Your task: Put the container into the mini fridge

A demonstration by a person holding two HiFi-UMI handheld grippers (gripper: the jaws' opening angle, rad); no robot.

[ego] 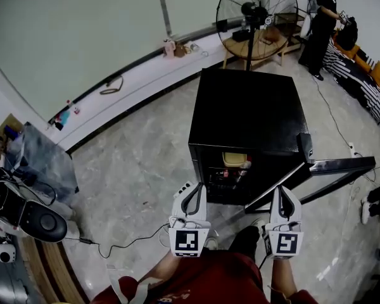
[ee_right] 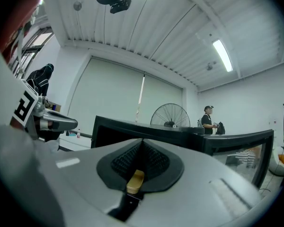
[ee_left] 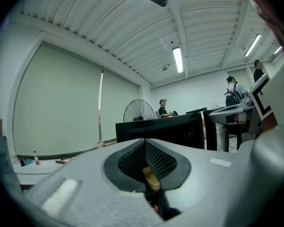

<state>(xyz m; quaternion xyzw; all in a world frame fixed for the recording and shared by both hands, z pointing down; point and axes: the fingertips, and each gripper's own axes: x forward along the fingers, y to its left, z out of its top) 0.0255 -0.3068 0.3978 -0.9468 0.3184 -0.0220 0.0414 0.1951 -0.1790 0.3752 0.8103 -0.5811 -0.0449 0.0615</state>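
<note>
Left gripper (ego: 189, 195) and right gripper (ego: 285, 198), jaws clenched empty, point side by side at the open mini fridge (ego: 247, 113), container (ego: 234, 159) seemingly inside.

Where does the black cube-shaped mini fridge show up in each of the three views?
Head view: the black cube-shaped mini fridge sits at centre, its open door swung to the right.
Left gripper view: middle of the picture, seen from low down.
Right gripper view: centre-left, with the open door running right.
Shared landmark: the round black pedestal fan beyond the fridge.
</note>
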